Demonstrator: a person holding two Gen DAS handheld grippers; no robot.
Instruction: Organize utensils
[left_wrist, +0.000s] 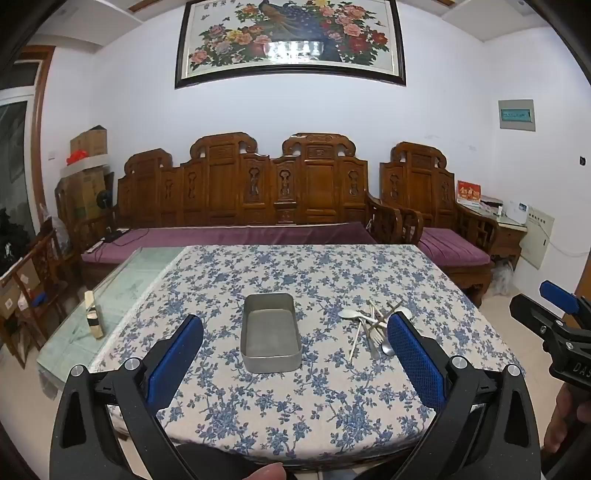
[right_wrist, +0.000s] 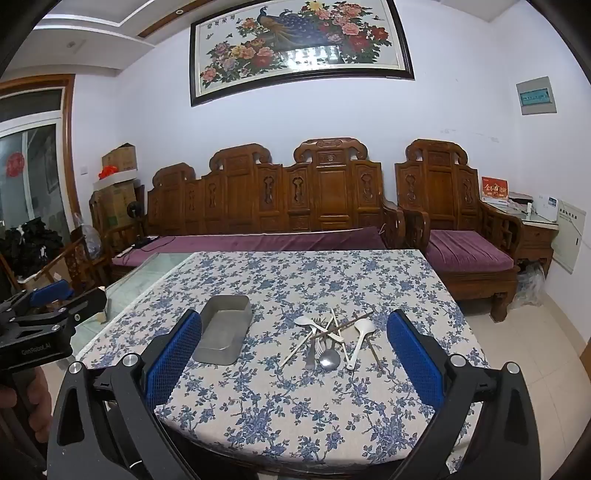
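An empty grey metal tray (left_wrist: 270, 334) (right_wrist: 224, 333) sits mid-table on the blue floral tablecloth (left_wrist: 295, 273). To its right lies a loose pile of utensils (left_wrist: 373, 325) (right_wrist: 332, 338): white plastic spoons, a metal spoon (right_wrist: 330, 357), a fork and chopsticks. My left gripper (left_wrist: 295, 354) is open and empty, held above the near table edge facing the tray. My right gripper (right_wrist: 295, 350) is open and empty, facing the pile. Each gripper shows at the edge of the other's view, the right one (left_wrist: 554, 314) and the left one (right_wrist: 44, 306).
A small cream and black object (left_wrist: 93, 314) stands on the uncovered glass strip at the table's left. A carved wooden sofa (left_wrist: 243, 192) with purple cushions runs behind the table, an armchair (right_wrist: 454, 206) to its right. Boxes are stacked at back left.
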